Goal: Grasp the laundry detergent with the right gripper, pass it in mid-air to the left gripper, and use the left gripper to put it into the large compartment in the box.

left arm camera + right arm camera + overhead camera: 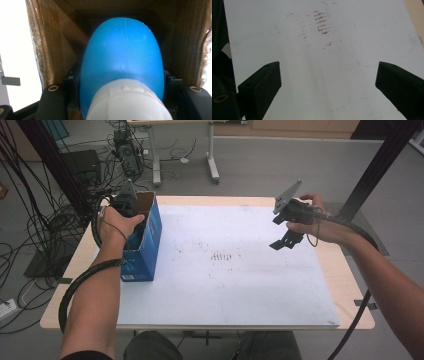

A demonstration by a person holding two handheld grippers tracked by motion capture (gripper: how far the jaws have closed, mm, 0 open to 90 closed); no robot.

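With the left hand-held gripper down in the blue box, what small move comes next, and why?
Probably a straight lift or release. The left hand-held gripper sits inside the blue box, shut on a blue bottle with a white cap. The right hand-held gripper hangs open over the white mat.
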